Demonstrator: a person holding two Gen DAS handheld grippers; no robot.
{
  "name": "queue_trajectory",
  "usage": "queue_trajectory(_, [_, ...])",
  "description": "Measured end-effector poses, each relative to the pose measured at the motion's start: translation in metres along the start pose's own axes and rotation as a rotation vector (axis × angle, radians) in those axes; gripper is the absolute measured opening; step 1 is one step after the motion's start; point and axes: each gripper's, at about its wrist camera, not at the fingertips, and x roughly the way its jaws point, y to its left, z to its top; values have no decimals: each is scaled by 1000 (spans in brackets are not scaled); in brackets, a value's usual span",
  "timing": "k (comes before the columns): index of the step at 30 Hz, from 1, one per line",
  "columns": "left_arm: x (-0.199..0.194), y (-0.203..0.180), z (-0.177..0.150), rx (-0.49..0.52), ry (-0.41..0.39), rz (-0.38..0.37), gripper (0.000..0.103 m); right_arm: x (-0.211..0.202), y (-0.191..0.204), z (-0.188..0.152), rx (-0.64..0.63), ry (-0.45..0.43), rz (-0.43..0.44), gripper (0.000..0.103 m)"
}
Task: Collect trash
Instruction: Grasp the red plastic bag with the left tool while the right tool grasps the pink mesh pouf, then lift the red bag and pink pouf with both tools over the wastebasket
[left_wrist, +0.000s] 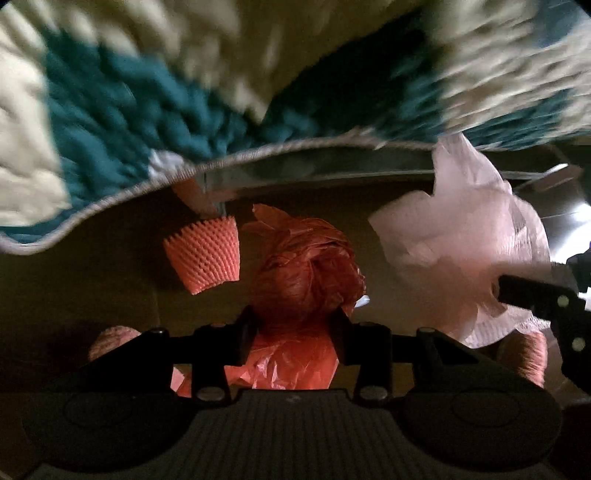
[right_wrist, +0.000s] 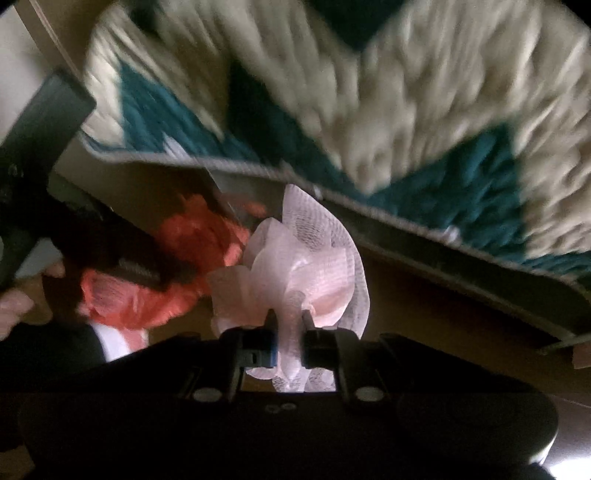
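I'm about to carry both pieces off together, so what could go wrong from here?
1. The right gripper pinches only a narrow neck of the white foam net sleeve; its loose bulk might slip free.
2. The left gripper holds the crumpled red plastic bag close beside that sleeve, so the two could snag.
3. An orange foam net cup remains on the floor by the shaggy teal-and-cream rug and may be missed.

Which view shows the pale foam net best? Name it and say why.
The right wrist view: the pale foam net sits centred, pinched between the right gripper fingers, mesh visible. The left wrist view shows it off to the right, partly cut by the right gripper.
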Motion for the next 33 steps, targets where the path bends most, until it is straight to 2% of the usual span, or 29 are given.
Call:
queue_trajectory(7, [-116,-22,-12,-4,-139,-1,41,-109,22,6,15,-153,-16,9])
queue_trajectory(15, [-247,-46,-29,24,-350,25,41,-223,50,17,-32,-339,-42,9])
queue_trajectory(20, [-305,-59,-33,31,-453,37,41,-287,59,26,-62,-451,-56,9])
queue_trajectory(25, [-364,-63,-24,22,-562,47,41,-337,60,49,-86,-543,-86,9])
queue_trajectory(33, [-446,-63,22,-19,-702,58,41,-390,52,118,-102,-670,-130,8])
